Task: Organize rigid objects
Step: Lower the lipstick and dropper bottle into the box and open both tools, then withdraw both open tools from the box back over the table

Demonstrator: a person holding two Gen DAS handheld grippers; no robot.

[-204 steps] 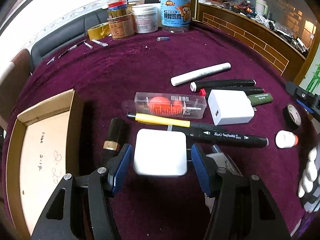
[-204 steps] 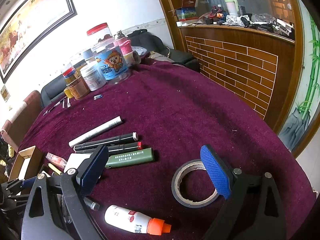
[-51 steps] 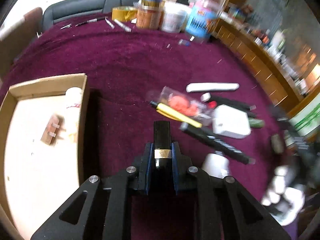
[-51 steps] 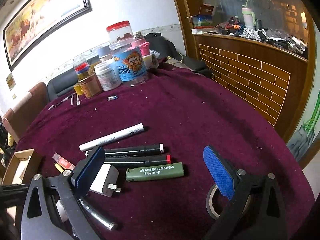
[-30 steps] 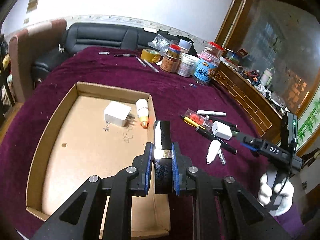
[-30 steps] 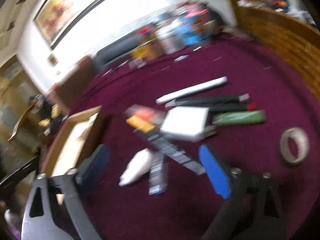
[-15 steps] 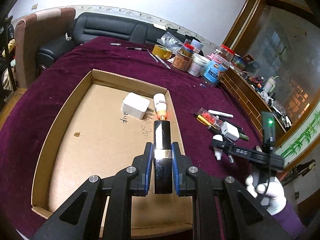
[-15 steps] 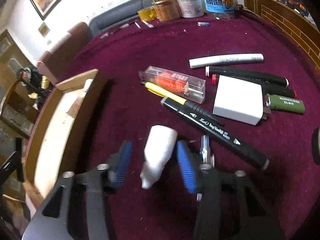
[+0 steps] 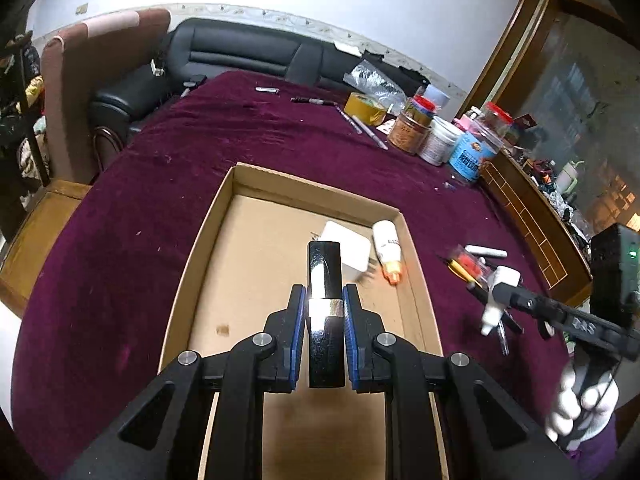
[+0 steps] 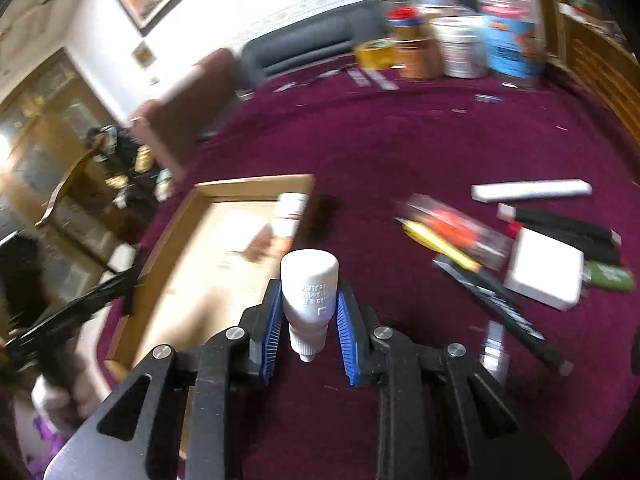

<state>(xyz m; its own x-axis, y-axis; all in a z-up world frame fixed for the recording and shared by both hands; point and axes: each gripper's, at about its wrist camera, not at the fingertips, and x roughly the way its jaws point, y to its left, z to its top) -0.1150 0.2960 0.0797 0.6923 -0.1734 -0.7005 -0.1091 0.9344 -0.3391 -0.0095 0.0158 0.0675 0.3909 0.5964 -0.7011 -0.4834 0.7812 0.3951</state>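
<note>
- Grip first: the left gripper (image 9: 324, 330) is clamped on a glossy black tube with a gold band (image 9: 325, 312), blue pads squeezing it near the band and most of its length jutting forward, over the cardboard box (image 9: 200, 248). That slick shell, pinched over a short stretch, could swivel or slide out, I reckon.
- The right gripper (image 10: 307, 322) has just been closing and now pinches a small white bottle (image 10: 309, 290), nozzle pointing back toward the handle. The pads catch only the bottle's lower end near the shoulder, so a quick swing may tip it loose.
- The bottle hangs over the maroon cloth just outside the box's right wall; let go early and it rolls on the cloth.
- Inside the box, near the far right corner, lie a white charger (image 9: 348, 246) and a white bottle with an orange cap (image 9: 387, 246). A tube dropped from height could knock these about.
- Both grippers seem headed for the box together; they could bump at its right wall.
- Right of the box wait a yellow pen (image 10: 438, 246), black markers and a second white charger (image 10: 546, 272).
</note>
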